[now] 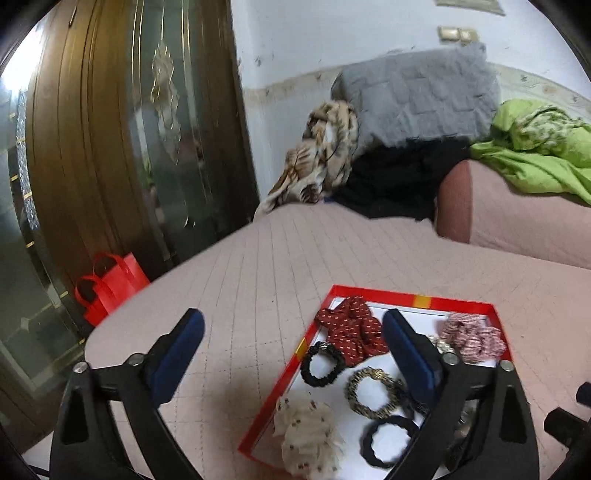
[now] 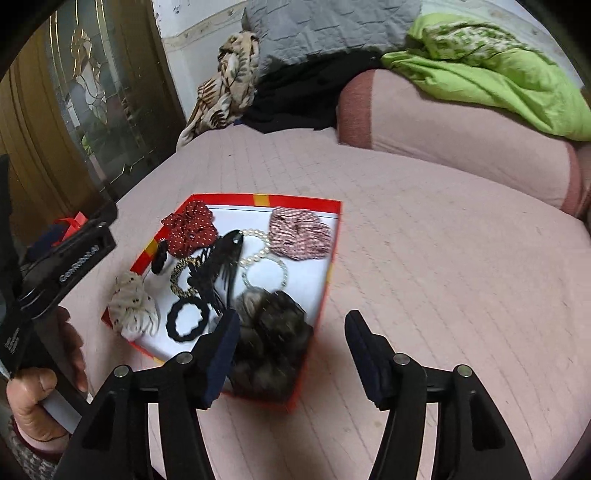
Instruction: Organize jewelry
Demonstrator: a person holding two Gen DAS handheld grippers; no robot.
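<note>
A red-rimmed tray (image 2: 334, 236) with a white floor lies on the pink quilted bed. In it lie a red dotted scrunchie (image 2: 190, 227), a pink striped scrunchie (image 2: 301, 234), a cream scrunchie (image 2: 133, 306), a black hair tie (image 2: 188, 319), a leopard-print tie (image 2: 181, 278), a pearl bracelet (image 2: 264, 275), a black claw clip (image 2: 221, 266) and a dark fur scrunchie (image 2: 273, 336). My left gripper (image 1: 293, 326) stands wide open above the tray's left rim (image 1: 291, 365), nothing between its fingers. My right gripper (image 2: 291, 328) is open and empty over the tray's near right corner.
A pink bolster (image 2: 454, 122) lies behind the tray, with green cloth (image 2: 491, 70), a grey cushion (image 2: 328, 26) and a patterned scarf (image 2: 225, 85) at the back. A wooden glass door (image 1: 122, 122) and a red bag (image 1: 110, 284) stand left of the bed. A hand (image 2: 40, 387) holds the left gripper.
</note>
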